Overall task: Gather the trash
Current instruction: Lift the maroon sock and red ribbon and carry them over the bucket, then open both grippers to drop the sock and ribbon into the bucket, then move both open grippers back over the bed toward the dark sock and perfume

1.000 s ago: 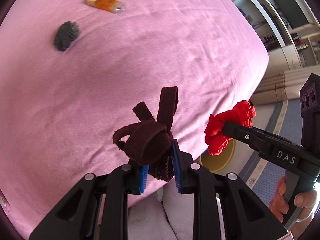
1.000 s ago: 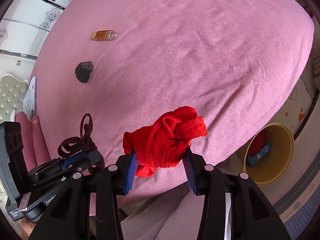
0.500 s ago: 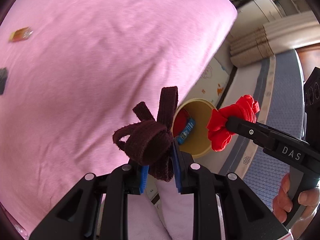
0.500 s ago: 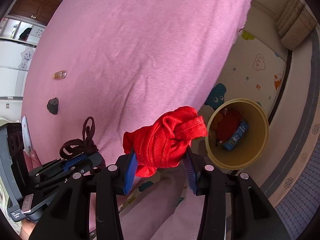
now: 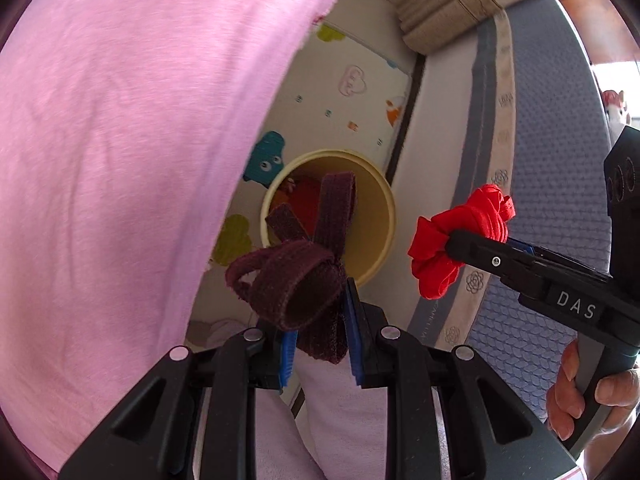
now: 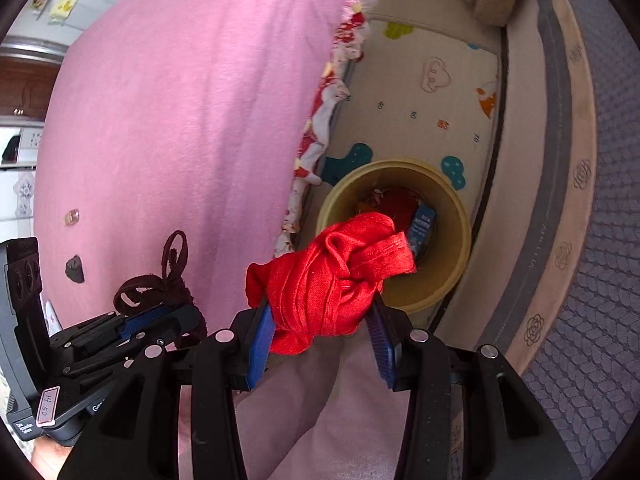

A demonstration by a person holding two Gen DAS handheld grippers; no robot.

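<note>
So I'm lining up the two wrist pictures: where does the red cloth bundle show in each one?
Left wrist view: the red cloth bundle sits right of centre, clamped in the right hand-held gripper that comes in from the right edge.
Right wrist view: it fills the lower centre, between the blue pads.
Shared landmark: the yellow bin on the floor beside the pink bedspread.

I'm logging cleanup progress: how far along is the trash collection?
Done: the yellow bin already holds red stuff and a blue box. In hand: the left gripper grips a maroon strap bundle, the right gripper a red cloth wad, both near the bin. Left: a dark lump and small bottle on the pink bed.
</note>
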